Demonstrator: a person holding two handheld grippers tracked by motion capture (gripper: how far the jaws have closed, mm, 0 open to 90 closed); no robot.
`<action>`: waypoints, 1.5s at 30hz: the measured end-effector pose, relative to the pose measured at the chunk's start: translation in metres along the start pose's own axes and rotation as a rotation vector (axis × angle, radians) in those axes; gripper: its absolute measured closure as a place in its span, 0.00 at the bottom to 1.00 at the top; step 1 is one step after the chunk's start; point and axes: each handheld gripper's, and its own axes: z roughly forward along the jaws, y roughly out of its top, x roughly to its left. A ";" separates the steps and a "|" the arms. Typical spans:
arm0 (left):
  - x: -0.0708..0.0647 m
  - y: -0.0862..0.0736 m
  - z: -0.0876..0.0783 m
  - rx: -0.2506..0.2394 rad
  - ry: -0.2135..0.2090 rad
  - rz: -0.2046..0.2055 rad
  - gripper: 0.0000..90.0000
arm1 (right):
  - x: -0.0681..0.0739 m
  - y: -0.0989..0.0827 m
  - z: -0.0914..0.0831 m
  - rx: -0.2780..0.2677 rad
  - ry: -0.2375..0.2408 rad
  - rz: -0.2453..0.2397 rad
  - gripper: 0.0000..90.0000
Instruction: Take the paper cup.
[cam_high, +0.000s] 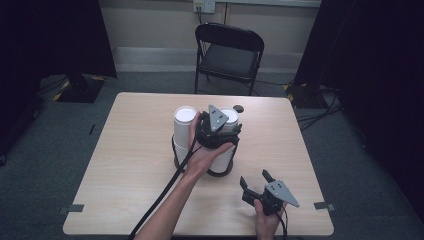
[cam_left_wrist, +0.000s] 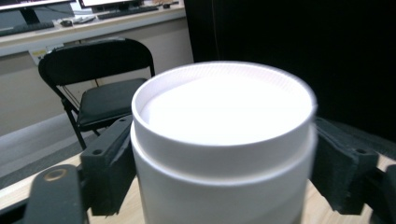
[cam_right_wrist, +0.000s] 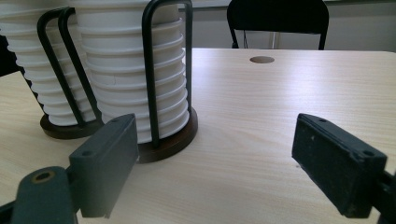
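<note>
On the worktop (cam_high: 130, 165), your left gripper (cam_high: 218, 131) grasped the top cup (cam_left_wrist: 224, 140) of a stack; your right gripper (cam_high: 258, 183) rested wide apart, holding nothing.

Obstacles, table centre: two stacks of white ribbed paper cups, left stack (cam_high: 184, 130) and right stack (cam_right_wrist: 135, 79), each in a black wire-loop holder (cam_right_wrist: 154, 70) on a dark round wooden base (cam_right_wrist: 163, 142), standing just beside each other with a narrow gap between them. Small dark round hole (cam_high: 239, 108) behind them. Free room: bare pale wooden tabletop (cam_high: 135, 195) left, right and near edge. Black folding chair (cam_high: 228, 55) beyond the far edge.
</note>
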 end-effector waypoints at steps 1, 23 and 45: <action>0.000 0.000 0.003 0.022 -0.006 -0.002 0.21 | 0.000 0.000 0.000 -0.001 0.001 0.002 0.15; 0.006 0.009 -0.005 -0.046 -0.026 -0.044 0.23 | 0.000 0.000 0.001 0.009 0.001 0.006 0.16; 0.014 0.029 -0.028 -0.189 -0.096 -0.052 0.24 | -0.001 0.001 0.002 0.020 0.011 0.012 0.15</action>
